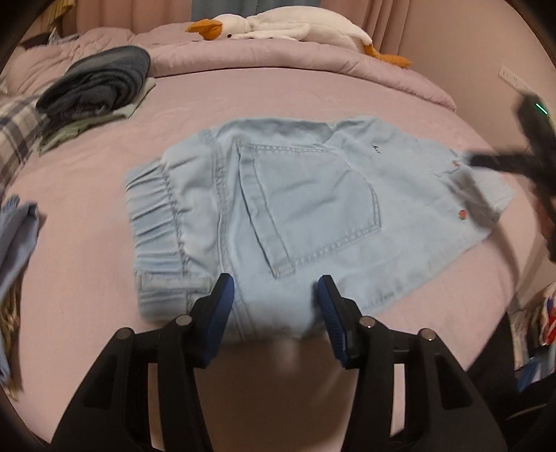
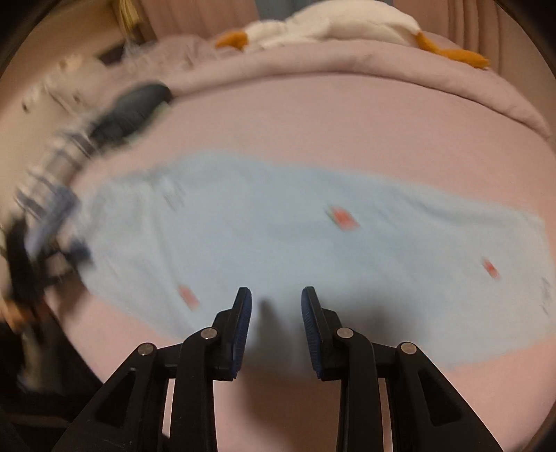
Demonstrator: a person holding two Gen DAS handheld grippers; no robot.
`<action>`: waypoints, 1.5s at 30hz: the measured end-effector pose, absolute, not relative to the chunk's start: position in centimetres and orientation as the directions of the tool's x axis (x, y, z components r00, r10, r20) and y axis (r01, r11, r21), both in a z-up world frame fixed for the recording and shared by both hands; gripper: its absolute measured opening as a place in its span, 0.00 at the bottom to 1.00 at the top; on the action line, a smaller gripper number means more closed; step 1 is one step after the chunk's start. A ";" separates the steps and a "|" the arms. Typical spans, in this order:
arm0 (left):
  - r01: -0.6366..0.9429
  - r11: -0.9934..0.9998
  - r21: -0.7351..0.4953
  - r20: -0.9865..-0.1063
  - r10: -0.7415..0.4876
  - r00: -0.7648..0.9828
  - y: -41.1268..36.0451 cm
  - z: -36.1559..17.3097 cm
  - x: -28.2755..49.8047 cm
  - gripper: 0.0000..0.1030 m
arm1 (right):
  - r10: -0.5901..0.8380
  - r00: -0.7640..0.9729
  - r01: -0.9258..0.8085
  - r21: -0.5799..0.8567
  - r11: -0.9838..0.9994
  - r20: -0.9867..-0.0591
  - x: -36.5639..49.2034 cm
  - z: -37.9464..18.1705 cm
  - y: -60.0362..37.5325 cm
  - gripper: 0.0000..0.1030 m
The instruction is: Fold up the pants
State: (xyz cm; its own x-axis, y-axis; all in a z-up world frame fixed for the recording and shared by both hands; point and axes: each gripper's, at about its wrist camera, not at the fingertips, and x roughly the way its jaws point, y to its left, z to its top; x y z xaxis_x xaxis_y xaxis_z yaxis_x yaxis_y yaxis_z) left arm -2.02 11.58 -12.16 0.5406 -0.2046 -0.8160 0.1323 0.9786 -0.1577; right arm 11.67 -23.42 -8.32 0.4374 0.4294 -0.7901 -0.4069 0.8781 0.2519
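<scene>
Pants [image 1: 295,208] in pale blue denim lie folded on the pink bed [image 1: 312,94], filling the middle of the left wrist view. Their gathered elastic waistband [image 1: 153,215] sits at centre left, a stitched back pocket [image 1: 312,208] faces up in the middle, and small red embroidered marks [image 1: 461,215] dot the cloth toward the right edge.

Left gripper [image 1: 276,295] hangs at the bottom centre of its frame, its blue-padded fingers [image 1: 222,302] parted about halfway over the near edge of the pants — nothing is pinched between them. In the same view the right gripper [image 1: 514,163] shows as a dark blur at the right edge, over the far end of the cloth.

The right wrist view is smeared by motion. Its own fingers [image 2: 243,313] stand at the bottom centre, slightly apart, with only a narrow gap and no cloth caught in it; the pants spread as a blue band across the middle of the frame.

At the upper left of the left view a dark folded pile [image 1: 100,80] rests beside plaid fabric [image 1: 17,139]. A white plush goose [image 1: 278,24] with an orange beak lies along the top, on the bunched pink quilt [image 1: 243,59].
</scene>
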 end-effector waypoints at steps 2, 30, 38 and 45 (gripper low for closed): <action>0.127 0.976 -0.179 -0.814 -0.220 0.538 11.9 -12.3 -1.9 0.48 | 0.512 0.408 -0.409 0.350 0.843 -0.756 14.8 -7.7 -21.1 0.32; 0.130 0.963 -0.236 -0.791 -0.268 0.550 12.2 -11.1 -2.2 0.47 | 0.485 0.270 -0.368 0.377 0.850 -0.832 22.2 -9.4 -8.9 0.07; 0.118 0.978 -0.170 -0.774 -0.207 0.598 11.0 -9.8 2.0 0.50 | 0.456 0.395 -0.440 0.272 0.856 -0.797 11.6 -6.7 -14.9 0.27; 0.104 0.991 -0.085 -0.810 -0.130 0.572 11.8 -11.5 1.9 0.37 | 0.262 0.454 -0.537 -0.027 0.843 -0.852 2.5 -12.2 -18.2 0.27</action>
